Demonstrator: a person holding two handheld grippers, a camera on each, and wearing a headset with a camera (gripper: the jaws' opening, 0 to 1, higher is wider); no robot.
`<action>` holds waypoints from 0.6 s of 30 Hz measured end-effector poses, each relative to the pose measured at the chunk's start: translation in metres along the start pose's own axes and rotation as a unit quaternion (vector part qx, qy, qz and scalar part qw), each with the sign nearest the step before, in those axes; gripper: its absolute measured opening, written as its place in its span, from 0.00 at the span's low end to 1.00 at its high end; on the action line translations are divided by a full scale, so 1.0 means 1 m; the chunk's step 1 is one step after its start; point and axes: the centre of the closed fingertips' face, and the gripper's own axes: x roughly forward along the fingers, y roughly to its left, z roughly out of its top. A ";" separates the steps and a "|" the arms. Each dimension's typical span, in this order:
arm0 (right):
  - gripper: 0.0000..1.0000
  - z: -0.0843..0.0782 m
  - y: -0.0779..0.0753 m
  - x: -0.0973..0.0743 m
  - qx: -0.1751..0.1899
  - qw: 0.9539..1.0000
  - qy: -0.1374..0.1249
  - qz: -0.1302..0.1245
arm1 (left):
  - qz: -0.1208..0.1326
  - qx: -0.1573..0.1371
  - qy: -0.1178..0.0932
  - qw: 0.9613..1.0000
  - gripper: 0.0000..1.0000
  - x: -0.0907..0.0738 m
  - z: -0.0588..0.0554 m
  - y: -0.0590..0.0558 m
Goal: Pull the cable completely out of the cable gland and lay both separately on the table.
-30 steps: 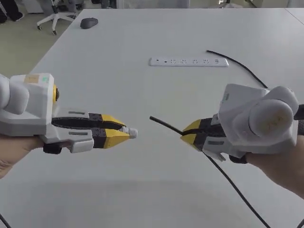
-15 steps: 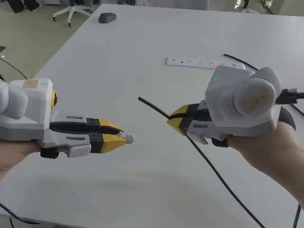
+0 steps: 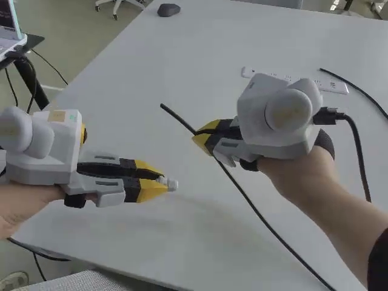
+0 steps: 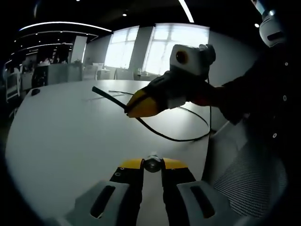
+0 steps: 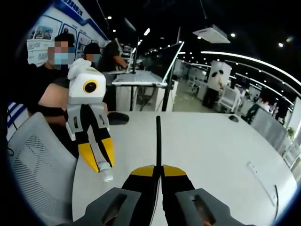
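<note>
Two grippers face each other over the white table (image 3: 121,79), each with its jaws clenched on one piece. At the left of the head view the left gripper (image 3: 156,183) points right, its yellow tips pinched on the small pale cable gland (image 3: 170,184), which pokes out just beyond them. In the left gripper view the gland shows as a round silvery piece squeezed between the two yellow jaw ends. It is well apart from the cable (image 3: 177,121), whose free end points away toward the dark mouse (image 3: 168,9) at the table's far edge. Further right, the right gripper (image 3: 203,140) points left with its jaws closed around the black cable, a little way back from that free end. In the right gripper view the cable runs straight out from between the closed tips. Behind this gripper the cable slants down and to the right across the tabletop toward the near edge. At the far right a white power strip (image 3: 330,86) lies partly hidden behind the gripper's body, with a black lead (image 3: 364,97) beside it.
</note>
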 end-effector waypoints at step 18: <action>0.00 -0.028 0.014 0.067 0.079 0.996 0.016 0.028 | 0.029 -0.029 -0.009 0.999 0.15 -0.007 -0.033 0.016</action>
